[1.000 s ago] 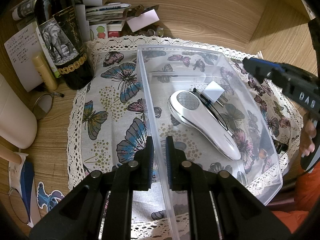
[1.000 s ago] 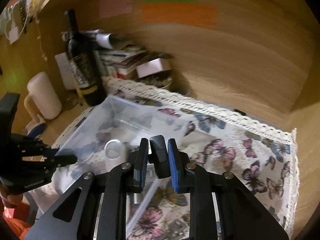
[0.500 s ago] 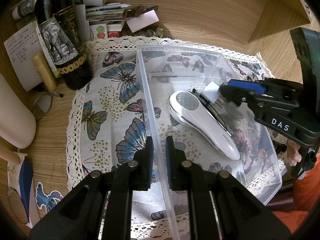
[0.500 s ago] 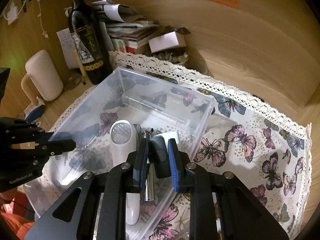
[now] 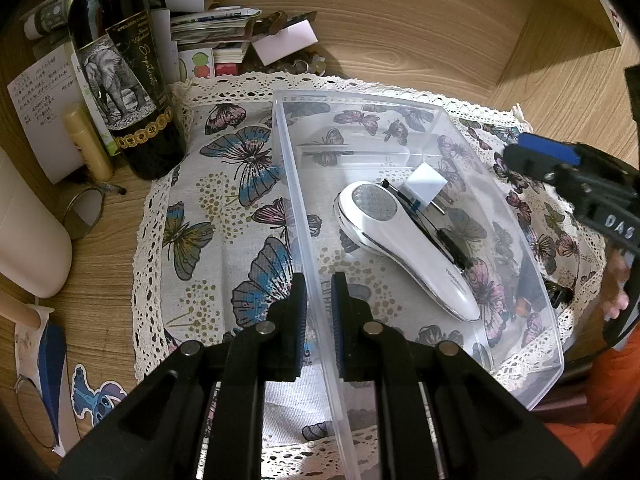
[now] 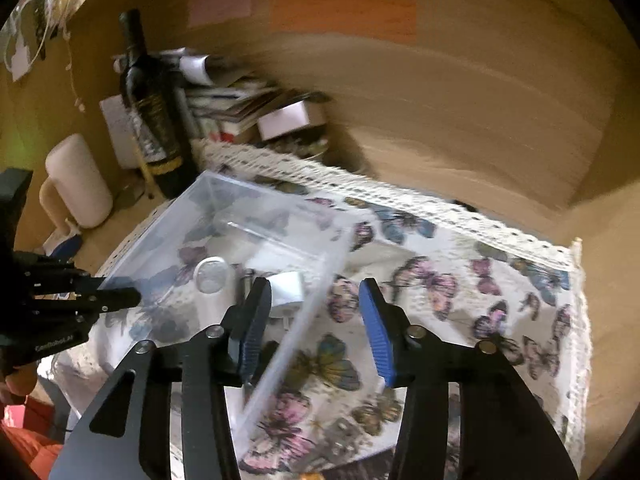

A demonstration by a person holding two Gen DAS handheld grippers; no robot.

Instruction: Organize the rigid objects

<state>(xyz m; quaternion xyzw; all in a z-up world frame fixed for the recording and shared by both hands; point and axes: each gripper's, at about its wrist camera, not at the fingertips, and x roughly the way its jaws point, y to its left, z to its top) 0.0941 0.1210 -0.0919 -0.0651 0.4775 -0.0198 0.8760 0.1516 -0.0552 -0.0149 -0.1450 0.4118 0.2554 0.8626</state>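
Observation:
A clear plastic bin (image 5: 536,264) sits on a butterfly cloth (image 5: 224,216). My left gripper (image 5: 319,304) is shut on the bin's left wall. Inside the bin lie a white handheld device (image 5: 404,240), a white plug adapter (image 5: 426,188) and a thin black cable. My right gripper (image 6: 316,320) is open and empty above the bin's right wall (image 6: 320,292); it shows at the right edge of the left wrist view (image 5: 536,156). The adapter (image 6: 286,288) and the device head (image 6: 212,276) show blurred in the right wrist view.
A dark wine bottle (image 5: 120,68) stands at the cloth's back left, with a lip-balm tube (image 5: 86,140), papers and stacked books (image 5: 216,32) behind. A cream mug (image 6: 78,180) and a small round mirror (image 5: 84,216) sit left. A wooden wall rises behind.
My right gripper has opened, let go of the dark object it held over the bin, and pulled back up and to the right. My left gripper has not moved.

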